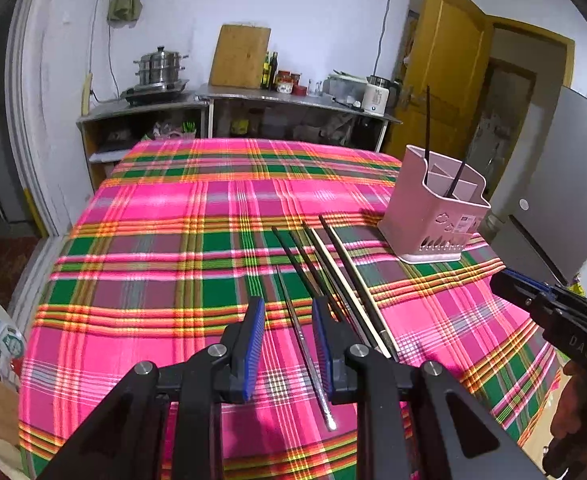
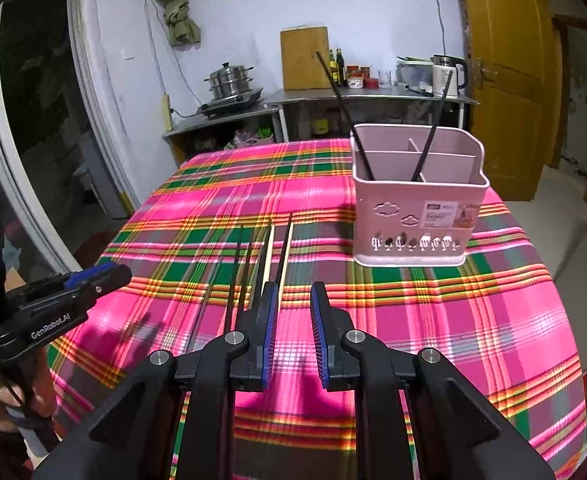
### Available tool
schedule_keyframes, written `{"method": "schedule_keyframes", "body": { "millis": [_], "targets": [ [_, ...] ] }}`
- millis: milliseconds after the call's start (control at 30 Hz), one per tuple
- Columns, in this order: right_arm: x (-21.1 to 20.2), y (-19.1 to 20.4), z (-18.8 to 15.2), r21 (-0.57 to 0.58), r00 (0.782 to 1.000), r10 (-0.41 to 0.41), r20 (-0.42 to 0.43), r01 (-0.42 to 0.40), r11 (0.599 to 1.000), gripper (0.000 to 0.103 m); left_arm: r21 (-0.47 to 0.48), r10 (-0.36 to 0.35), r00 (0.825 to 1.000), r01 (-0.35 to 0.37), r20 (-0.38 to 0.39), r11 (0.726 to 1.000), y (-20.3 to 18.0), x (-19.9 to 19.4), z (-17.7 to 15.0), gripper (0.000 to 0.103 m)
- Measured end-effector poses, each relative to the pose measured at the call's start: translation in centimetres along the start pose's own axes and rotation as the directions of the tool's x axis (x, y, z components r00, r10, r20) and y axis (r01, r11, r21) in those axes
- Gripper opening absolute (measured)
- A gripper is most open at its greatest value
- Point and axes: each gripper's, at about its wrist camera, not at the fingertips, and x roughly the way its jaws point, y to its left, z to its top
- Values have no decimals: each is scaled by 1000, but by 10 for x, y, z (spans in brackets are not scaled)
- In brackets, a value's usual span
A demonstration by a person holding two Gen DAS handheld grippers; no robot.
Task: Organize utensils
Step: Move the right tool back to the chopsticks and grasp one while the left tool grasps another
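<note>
Low in the left wrist view, the left tool hangs with its pads spread, nothing pinched, a metal chopstick lying on the cloth between them. In the right wrist view the right tool is spread too, bare cloth between its pads, the loose chopsticks just to its left. They lie side by side at mid-frame on the plaid tabletop, long axes running away from the cameras, tips toward the far edge. My worry: they're packed close, so a pinch could catch two or roll one aside. Beyond, right of centre, the pink holder stands upright, two dark chopsticks leaning inside.
</note>
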Motion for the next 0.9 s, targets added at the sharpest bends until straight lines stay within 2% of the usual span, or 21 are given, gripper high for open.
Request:
{"method": "schedule_keyframes", "body": {
  "millis": [400,667,733,900],
  "targets": [
    [32,6,0,-27,998,32,-50,-33,999,17,-44,-36,995,32,-95,999,3,61,-5,24],
    [58,5,1,-25,995,47,-87,-49,998,17,-70,-39,987,28,-158,997,6,105,-6,23],
    [64,5,1,-23,994,48,-95,-51,998,17,-70,-40,984,28,-172,997,5,113,-8,21],
    [75,7,3,-26,993,57,-107,-61,998,17,-45,-20,984,12,-176,999,6,119,-9,9]
  ]
}}
